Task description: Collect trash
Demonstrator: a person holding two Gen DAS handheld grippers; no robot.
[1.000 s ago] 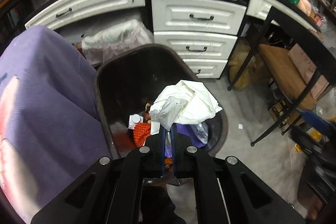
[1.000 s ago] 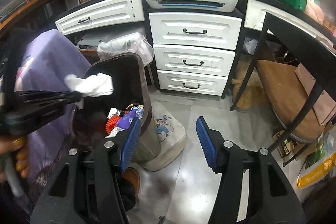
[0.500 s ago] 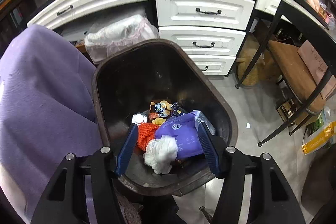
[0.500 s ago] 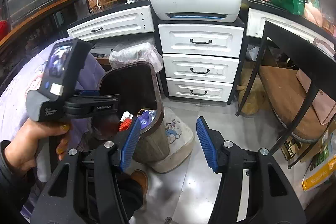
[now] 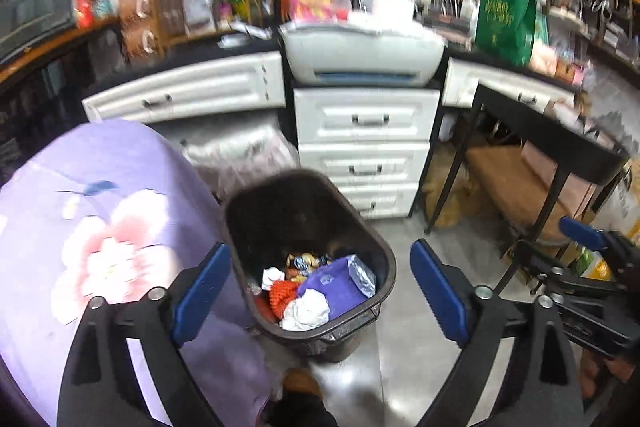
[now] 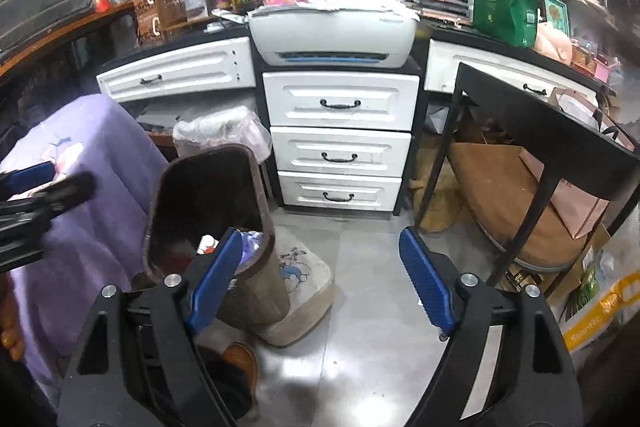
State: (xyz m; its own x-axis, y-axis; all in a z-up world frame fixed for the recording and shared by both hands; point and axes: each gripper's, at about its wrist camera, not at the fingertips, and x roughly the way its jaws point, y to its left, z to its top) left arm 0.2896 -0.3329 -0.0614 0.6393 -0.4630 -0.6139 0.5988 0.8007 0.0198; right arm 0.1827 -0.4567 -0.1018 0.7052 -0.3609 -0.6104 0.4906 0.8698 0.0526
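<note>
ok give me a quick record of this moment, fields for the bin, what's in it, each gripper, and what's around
bin: dark trash bin, upright on the floor, no lid
contents: crumpled white paper, purple packet, orange mesh, snack wrappers
left gripper: jaws opening, nothing between them, above the bin
right gripper: jaws opening, nothing between them
beside bin: purple floral cloth
behind: white drawers, printer on top

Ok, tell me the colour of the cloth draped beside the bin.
Lilac cloth with a pink-and-white flower print, clearest in the left wrist view.
</note>
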